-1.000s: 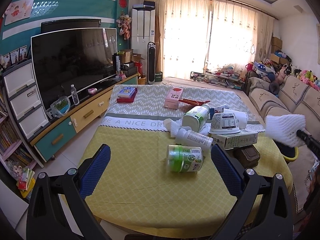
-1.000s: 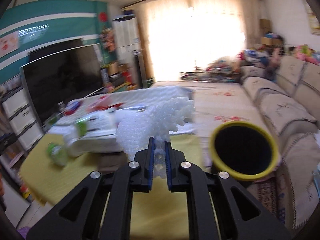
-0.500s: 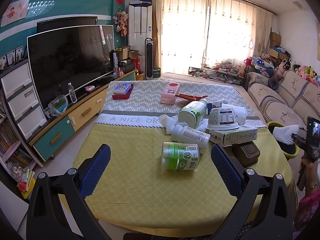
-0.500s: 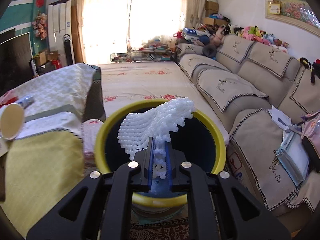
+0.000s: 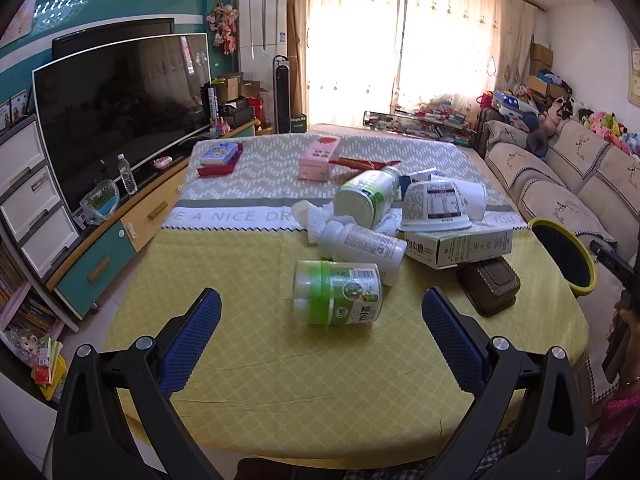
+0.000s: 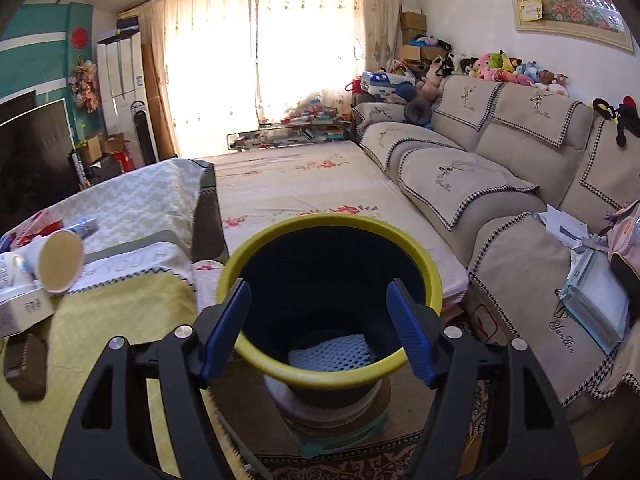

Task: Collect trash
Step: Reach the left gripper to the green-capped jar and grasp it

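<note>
White foam net [image 6: 330,354]: lay at the bottom of the yellow-rimmed bin [image 6: 280,232], beside the table.
Right gripper [image 6: 318,328]: fingers wide apart, empty, poised over the bin's near rim.
Left gripper [image 5: 320,330]: fingers spread, holding nothing, above the yellow tablecloth [image 5: 240,340].
Green-lidded jar [image 5: 338,293]: on its side, between the left fingers' line.
Behind it: white bottle [image 5: 362,244], carton box [image 5: 460,245], upturned paper bowl [image 5: 436,208], heaped together.

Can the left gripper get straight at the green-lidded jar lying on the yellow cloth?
Probably yes. The left gripper is open, the green-lidded jar lies just ahead between its jaws, and nothing sits between them.
</note>
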`<state>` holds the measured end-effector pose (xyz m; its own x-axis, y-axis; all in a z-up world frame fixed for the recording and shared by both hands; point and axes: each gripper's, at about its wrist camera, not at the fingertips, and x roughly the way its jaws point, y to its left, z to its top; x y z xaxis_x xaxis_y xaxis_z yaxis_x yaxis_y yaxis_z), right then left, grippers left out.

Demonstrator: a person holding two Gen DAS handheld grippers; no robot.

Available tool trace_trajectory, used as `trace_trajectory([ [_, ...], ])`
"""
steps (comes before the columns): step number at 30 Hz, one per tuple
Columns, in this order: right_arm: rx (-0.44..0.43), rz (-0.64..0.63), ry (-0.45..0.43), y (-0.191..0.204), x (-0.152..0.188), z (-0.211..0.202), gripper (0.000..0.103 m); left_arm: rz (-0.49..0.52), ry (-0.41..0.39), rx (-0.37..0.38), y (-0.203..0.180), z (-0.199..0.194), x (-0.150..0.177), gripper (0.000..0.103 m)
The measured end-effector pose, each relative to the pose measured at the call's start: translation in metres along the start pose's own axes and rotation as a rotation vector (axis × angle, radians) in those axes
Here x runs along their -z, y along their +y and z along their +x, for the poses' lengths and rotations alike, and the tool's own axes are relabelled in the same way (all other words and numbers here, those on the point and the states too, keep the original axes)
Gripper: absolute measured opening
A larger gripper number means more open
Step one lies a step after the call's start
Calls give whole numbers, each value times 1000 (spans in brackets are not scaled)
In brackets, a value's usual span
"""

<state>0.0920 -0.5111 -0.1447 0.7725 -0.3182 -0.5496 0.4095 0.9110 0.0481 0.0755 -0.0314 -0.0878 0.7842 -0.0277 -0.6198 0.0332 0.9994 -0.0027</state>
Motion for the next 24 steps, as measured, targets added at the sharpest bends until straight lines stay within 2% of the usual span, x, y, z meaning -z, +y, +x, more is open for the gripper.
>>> trace_trajectory([
  [5, -44, -21, -14, 14, 1, -15, 72, 20, 32, -15, -9, 28, 3, 99],
  [14, -98, -39, 14, 34, 7, -16, 72, 26, 112, -20, -13, 84, 3, 99],
  [20, -101, -32, 26, 31, 9, -13, 72, 14, 132, -23, -12, 100, 2, 99],
  [22, -105, -28, 30, 31, 9, -12, 72, 15, 128, -24, -11, 102, 2, 97],
  [24, -110, -27, 34, 31, 9, -11, 72, 16, 124, -26, -11, 101, 1, 85],
])
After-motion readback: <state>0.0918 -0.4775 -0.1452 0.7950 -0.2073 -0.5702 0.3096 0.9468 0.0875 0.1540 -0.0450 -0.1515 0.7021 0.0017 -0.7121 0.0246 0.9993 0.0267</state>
